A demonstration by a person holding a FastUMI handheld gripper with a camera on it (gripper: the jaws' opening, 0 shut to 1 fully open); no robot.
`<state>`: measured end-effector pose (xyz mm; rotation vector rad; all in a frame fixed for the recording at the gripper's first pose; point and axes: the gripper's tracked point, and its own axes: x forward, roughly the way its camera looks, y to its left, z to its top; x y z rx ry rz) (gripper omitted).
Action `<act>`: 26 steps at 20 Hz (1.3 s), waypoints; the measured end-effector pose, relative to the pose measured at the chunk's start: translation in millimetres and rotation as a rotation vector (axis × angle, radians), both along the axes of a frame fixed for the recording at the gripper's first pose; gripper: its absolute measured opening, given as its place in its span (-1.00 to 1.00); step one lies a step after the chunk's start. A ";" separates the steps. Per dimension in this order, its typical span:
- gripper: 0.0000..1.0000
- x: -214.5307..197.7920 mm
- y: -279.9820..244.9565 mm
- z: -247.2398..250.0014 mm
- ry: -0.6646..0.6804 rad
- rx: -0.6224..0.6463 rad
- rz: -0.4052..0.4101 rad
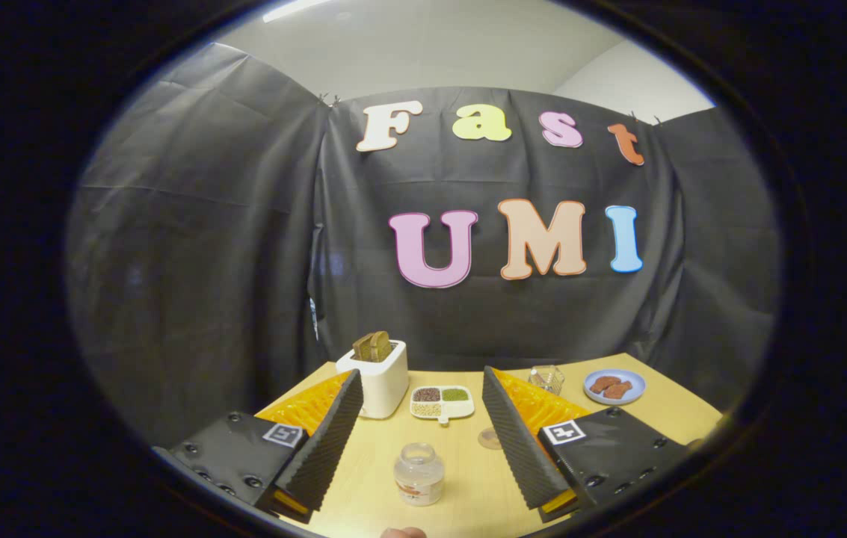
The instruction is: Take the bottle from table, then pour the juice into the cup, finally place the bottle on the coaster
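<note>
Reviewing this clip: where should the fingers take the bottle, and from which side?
Probably round the body of the bottle, below its narrower neck, coming straight ahead from the near side. It stands upright on the table, lidless, between the open fingers of the gripper, so a level side grip should keep it from spilling.

Wooden tabletop seen along the gripper, whose fingers stand wide apart. Between them, near their bases, a small clear glass bottle stands upright with bare table all round it. Beyond it the lane is closed by a white three-compartment dish of grains. A white toaster holding brown bread stands just beside the left finger. A round coaster touches the right finger's inner edge; a clear glass cup and a blue plate of brown food lie beyond that finger.
</note>
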<state>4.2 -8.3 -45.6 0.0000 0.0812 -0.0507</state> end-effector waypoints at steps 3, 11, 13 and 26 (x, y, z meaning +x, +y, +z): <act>0.98 -1.3 -3.1 -25.0 0.056 0.011 -0.019; 0.97 3.7 -9.6 -119.7 0.253 0.067 -0.045; 0.97 4.5 -12.8 -145.2 0.302 0.082 -0.060; 0.96 18.9 -14.1 -223.6 0.452 0.062 -0.062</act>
